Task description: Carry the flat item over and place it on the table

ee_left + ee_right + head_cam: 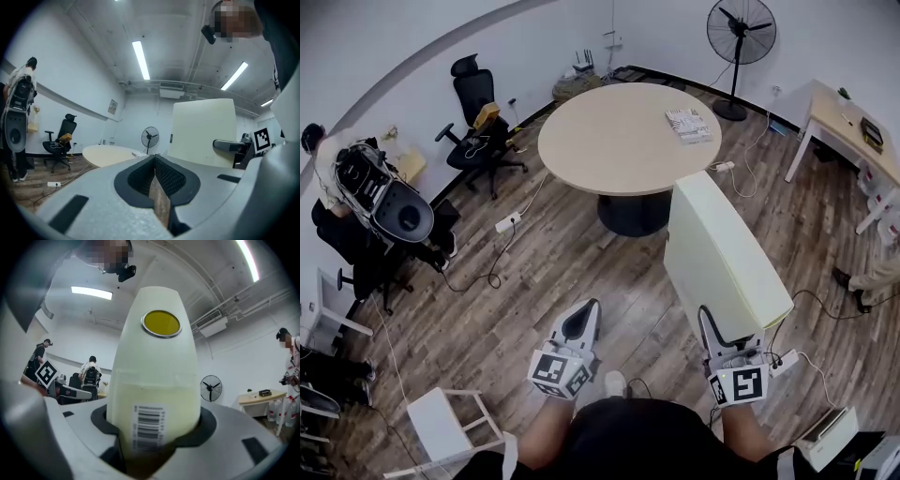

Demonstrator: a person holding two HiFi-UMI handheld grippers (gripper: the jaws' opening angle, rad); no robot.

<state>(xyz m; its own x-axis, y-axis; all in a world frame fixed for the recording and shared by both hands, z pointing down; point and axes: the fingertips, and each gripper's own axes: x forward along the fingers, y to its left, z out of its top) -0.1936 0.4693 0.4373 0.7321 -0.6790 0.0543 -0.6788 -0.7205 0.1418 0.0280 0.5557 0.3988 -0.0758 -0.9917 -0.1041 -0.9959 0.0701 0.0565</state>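
Observation:
The flat item [722, 253] is a pale yellow slab-like box, and my right gripper [714, 326] is shut on its near end, holding it tilted up above the wooden floor. In the right gripper view the flat item [152, 376] fills the middle, with a barcode label and a round yellow sticker, wedged between the jaws of my right gripper [152, 430]. My left gripper [581, 323] is shut and holds nothing; its jaws meet in the left gripper view [154, 164]. The round beige table [609, 141] stands ahead, beyond both grippers.
A small printed box [688, 125] lies on the table's right side. A standing fan [741, 33] and a desk [848, 122] are at the back right. An office chair [478, 103] and a person [323, 159] are at the left. Cables cross the floor; a white stool [450, 422] stands near left.

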